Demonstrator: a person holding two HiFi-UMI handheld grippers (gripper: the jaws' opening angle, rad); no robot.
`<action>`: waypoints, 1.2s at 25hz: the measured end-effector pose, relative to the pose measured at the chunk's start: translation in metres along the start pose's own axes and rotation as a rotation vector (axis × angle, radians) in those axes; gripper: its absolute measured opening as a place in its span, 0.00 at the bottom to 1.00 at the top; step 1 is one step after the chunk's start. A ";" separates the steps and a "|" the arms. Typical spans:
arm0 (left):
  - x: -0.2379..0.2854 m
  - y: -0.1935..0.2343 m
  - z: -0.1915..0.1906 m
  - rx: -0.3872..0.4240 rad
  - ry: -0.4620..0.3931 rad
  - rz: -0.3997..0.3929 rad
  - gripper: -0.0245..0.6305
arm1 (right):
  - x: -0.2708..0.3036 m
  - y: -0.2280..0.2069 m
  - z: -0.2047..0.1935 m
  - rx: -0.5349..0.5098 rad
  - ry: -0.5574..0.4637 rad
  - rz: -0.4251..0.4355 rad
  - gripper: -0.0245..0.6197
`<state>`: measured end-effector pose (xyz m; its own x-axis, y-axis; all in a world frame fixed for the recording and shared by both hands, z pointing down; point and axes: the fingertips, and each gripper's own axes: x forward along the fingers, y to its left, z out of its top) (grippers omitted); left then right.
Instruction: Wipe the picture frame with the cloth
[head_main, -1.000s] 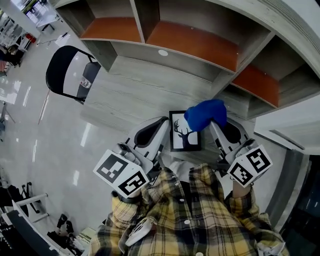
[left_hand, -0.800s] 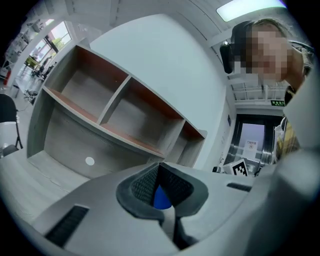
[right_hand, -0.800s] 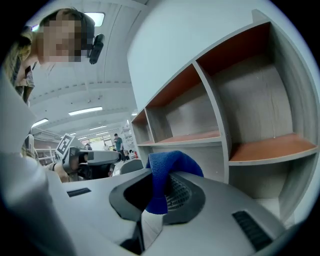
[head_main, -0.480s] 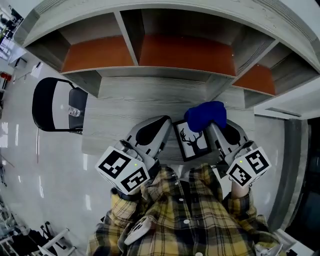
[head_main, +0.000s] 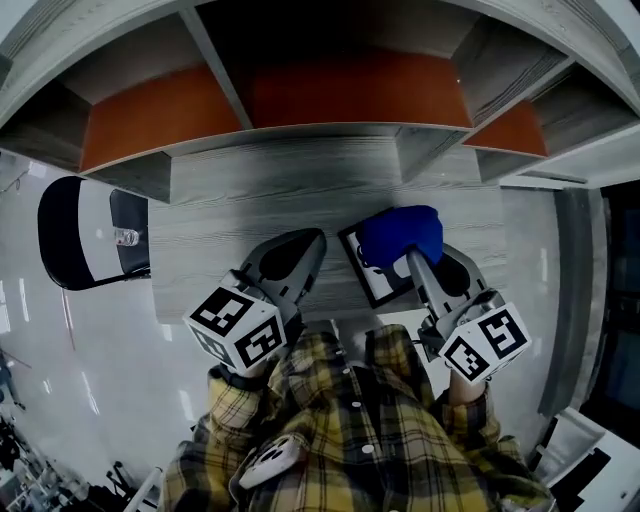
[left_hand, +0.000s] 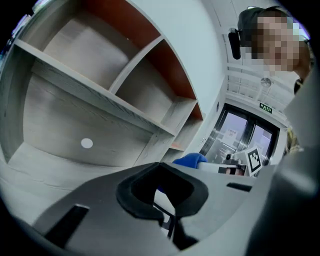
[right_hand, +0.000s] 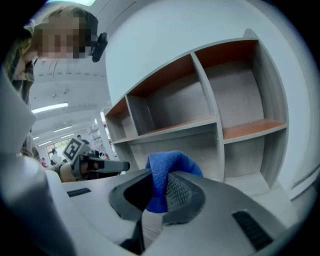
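The picture frame, black-rimmed with a deer picture on white, hangs tilted over the grey table's front part. My left gripper is shut at its left edge. In the left gripper view a white strip of the frame shows pinched between the closed jaws of the left gripper. My right gripper is shut on a bunched blue cloth, which lies over the frame's upper right part. The cloth bulges out above the right gripper and also appears as a blue lump in the left gripper view.
A shelf unit with orange-brown panels stands at the table's far side. A black chair stands at the table's left end. The person's plaid shirt fills the bottom of the head view.
Both grippers have sunk toward the table with the frame and the cloth. The frame now leans more to the left, and the cloth covers more of the deer picture.
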<state>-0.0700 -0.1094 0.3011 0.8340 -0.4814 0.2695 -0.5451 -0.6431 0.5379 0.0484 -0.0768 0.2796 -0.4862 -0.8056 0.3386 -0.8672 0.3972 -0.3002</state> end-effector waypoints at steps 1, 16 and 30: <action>0.003 0.002 -0.005 -0.007 0.010 0.002 0.05 | 0.001 -0.003 -0.003 0.003 0.006 0.003 0.10; 0.071 0.040 -0.140 -0.199 0.251 0.085 0.05 | 0.025 -0.047 -0.052 0.053 0.107 0.047 0.10; 0.098 0.062 -0.256 -0.335 0.500 0.147 0.23 | 0.035 -0.060 -0.099 0.115 0.186 0.073 0.10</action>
<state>-0.0001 -0.0443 0.5653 0.7357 -0.1616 0.6578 -0.6685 -0.3301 0.6665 0.0729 -0.0854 0.3978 -0.5678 -0.6777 0.4673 -0.8163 0.3902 -0.4260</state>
